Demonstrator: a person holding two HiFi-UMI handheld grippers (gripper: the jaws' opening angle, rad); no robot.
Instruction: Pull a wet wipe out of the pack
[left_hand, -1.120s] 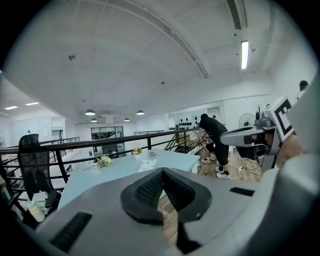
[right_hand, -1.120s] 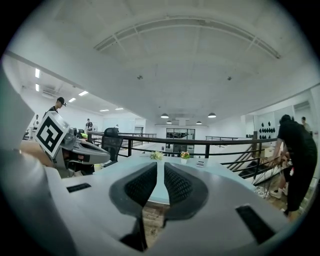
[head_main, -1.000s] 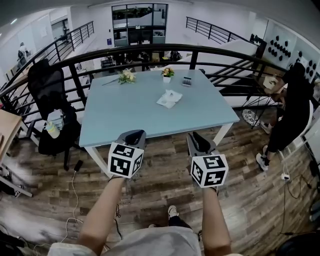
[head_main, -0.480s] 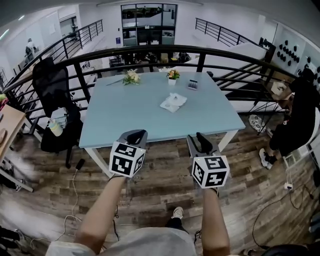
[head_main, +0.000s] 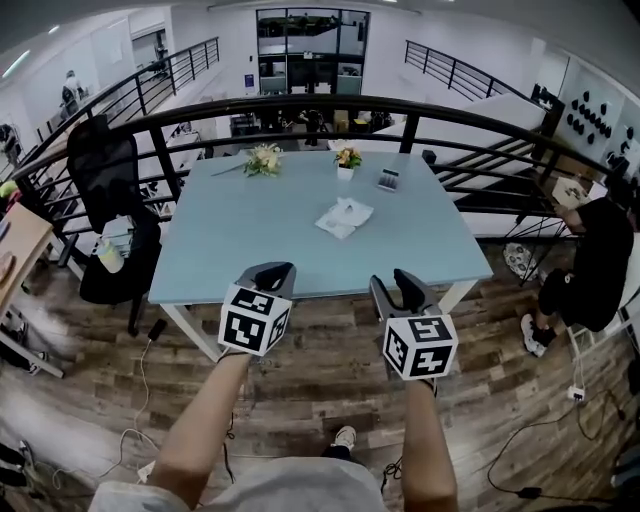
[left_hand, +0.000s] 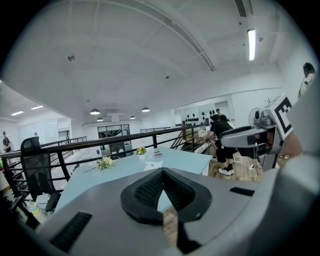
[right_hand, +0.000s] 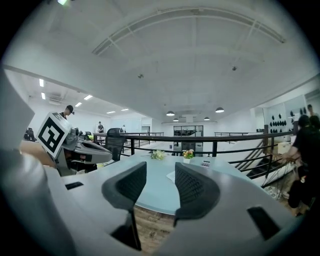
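Nothing is pulled yet: well short of the wipe pack (head_main: 343, 217), the left gripper (head_main: 274, 268) keeps its fingers (left_hand: 142, 190) together and empty, while the right gripper (head_main: 392, 282) fingers, just opening, hold nothing.

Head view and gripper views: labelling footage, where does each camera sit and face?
Head view: head-mounted, steeply down at table, forearms, left tongs, right tongs.
Left gripper view: on left tongs, shut, facing the table.
Right gripper view: on right tongs, jaws have just been opening, empty, facing table.
Gripper views share the flower pot.
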